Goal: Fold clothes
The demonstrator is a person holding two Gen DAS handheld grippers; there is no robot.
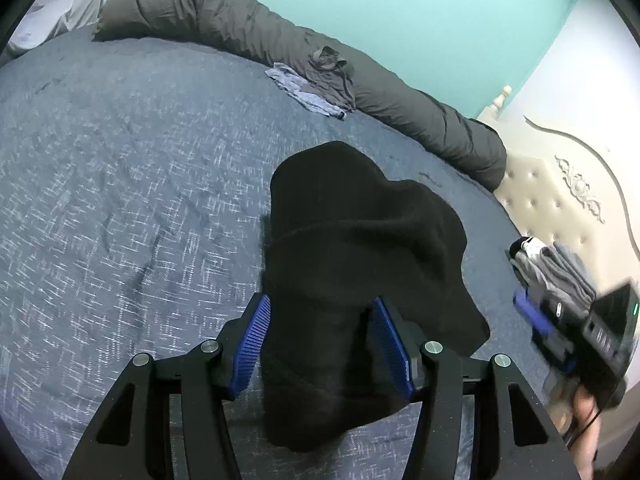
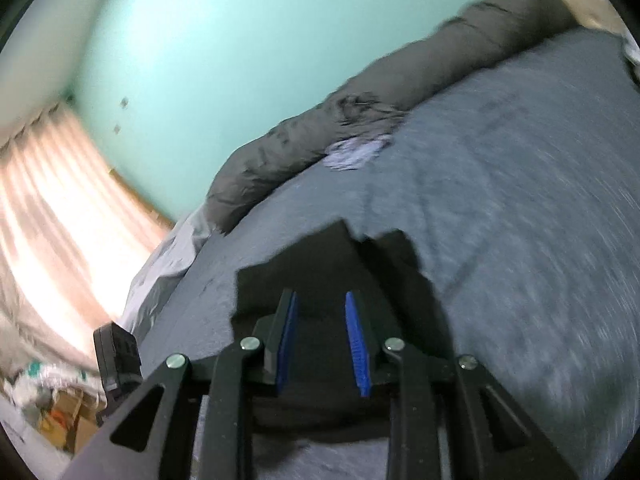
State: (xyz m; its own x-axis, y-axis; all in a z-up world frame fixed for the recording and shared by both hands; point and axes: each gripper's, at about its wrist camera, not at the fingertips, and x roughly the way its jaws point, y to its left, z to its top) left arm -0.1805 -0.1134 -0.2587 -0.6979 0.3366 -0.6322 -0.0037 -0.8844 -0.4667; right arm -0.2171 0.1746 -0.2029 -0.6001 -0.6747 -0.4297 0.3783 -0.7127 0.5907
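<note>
Black garment (image 1: pixel 360 248), a soft knit piece, lies bunched on the blue-grey bedspread (image 1: pixel 120 200) right in front of my left gripper (image 1: pixel 320 344). From the left wrist camera I see that gripper's two blue ribbed pads (image 1: pixel 252 344) standing wide apart, one on either side of the dark cloth. The cloth passes between them and spills out below the fingers, but the pads are not pressed together on it; whether either pad actually touches the cloth I cannot tell.

My right gripper (image 2: pixel 326 340) shows in its own camera with its blue pads partly open, a clear gap between them. Black fabric (image 2: pixel 340 264) sits under and ahead of the fingers, yet nothing is pinched in the gap. This view is tilted and smeared with blur, so finer detail is lost. In the left view the same gripper (image 1: pixel 532 312) appears blurred at the right edge, with part of a hand (image 1: pixel 584 412) behind it.

Along the far side of the bed a rolled dark grey duvet (image 1: pixel 240 28) runs beside the turquoise wall (image 1: pixel 400 0). Against it lie a crumpled grey garment (image 1: pixel 332 76) and a pale blue one (image 1: pixel 300 88), touching each other. Near the cream tufted headboard (image 1: pixel 552 200) sits a small stack of folded clothes (image 1: pixel 552 268).
</note>
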